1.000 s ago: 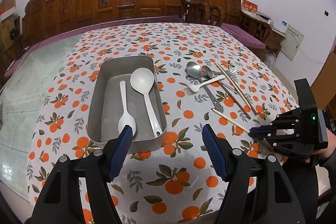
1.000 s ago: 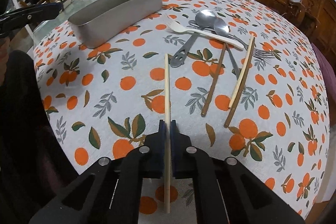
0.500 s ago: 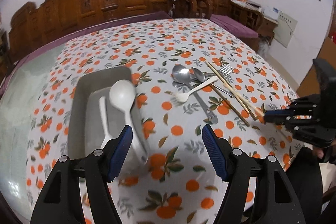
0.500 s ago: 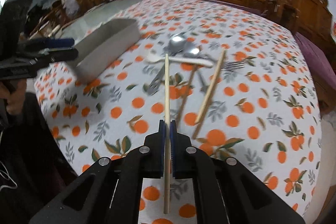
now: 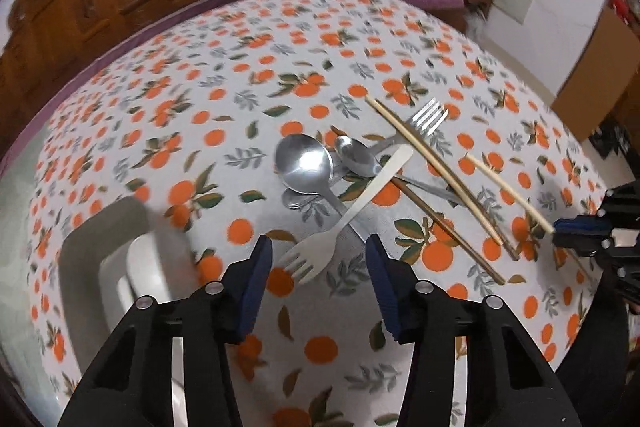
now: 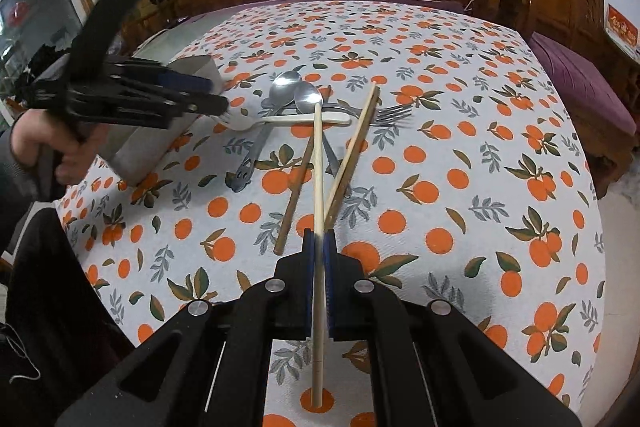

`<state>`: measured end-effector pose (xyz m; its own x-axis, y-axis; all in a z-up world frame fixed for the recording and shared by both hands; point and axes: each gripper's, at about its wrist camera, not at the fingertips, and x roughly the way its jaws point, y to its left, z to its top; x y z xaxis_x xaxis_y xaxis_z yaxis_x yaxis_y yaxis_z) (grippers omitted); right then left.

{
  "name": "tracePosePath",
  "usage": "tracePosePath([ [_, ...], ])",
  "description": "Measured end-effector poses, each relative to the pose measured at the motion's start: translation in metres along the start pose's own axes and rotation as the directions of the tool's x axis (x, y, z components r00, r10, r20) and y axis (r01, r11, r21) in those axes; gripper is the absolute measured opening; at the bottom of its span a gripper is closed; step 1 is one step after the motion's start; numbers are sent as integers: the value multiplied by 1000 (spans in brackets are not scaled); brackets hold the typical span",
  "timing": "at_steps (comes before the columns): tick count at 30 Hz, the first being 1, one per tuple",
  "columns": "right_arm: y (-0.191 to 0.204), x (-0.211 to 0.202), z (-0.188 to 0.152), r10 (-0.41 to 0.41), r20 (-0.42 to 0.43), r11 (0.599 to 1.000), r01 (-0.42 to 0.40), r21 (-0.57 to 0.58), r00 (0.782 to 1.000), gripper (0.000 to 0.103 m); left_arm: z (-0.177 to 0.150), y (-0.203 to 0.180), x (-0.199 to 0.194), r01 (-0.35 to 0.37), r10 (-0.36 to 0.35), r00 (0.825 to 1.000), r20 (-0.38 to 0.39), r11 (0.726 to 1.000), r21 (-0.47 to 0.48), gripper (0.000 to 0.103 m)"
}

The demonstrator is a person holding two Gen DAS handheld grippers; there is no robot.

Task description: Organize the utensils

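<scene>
White fork (image 5: 345,219) is lying between the left gripper's (image 5: 319,254) half-open jaws, which have just been closing, pads not touching it.
Right gripper (image 6: 319,242) is clamping a pale chopstick (image 6: 318,183) tight, lifted above the orange-print cloth (image 6: 460,147). Spoons (image 5: 306,163), a steel fork (image 5: 428,115) and more chopsticks (image 5: 432,155) are lying heaped mid-table; the tray (image 5: 86,247) is sitting left, holding white utensils.

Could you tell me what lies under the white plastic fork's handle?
The white plastic fork lies across a metal spoon's handle and a dark chopstick. Other crossings beneath it stay covered.
</scene>
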<state>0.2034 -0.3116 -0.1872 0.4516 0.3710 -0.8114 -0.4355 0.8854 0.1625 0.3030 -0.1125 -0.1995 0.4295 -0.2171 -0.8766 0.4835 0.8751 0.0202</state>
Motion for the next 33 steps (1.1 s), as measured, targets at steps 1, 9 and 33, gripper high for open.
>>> tracePosePath([
  [1, 0, 0, 0, 2, 0, 1000, -2, 2, 1000, 6, 2, -1, 8, -2, 2, 1000, -19, 1000, 14, 40],
  [9, -2, 0, 2, 6, 3, 1000, -6, 16, 1000, 6, 9, -10, 37, -9, 17, 996, -92, 996, 94, 36],
  [33, 4, -5, 6, -9, 16, 1000, 9, 17, 1000, 6, -6, -14, 7, 34, -34, 999, -32, 999, -14, 5],
])
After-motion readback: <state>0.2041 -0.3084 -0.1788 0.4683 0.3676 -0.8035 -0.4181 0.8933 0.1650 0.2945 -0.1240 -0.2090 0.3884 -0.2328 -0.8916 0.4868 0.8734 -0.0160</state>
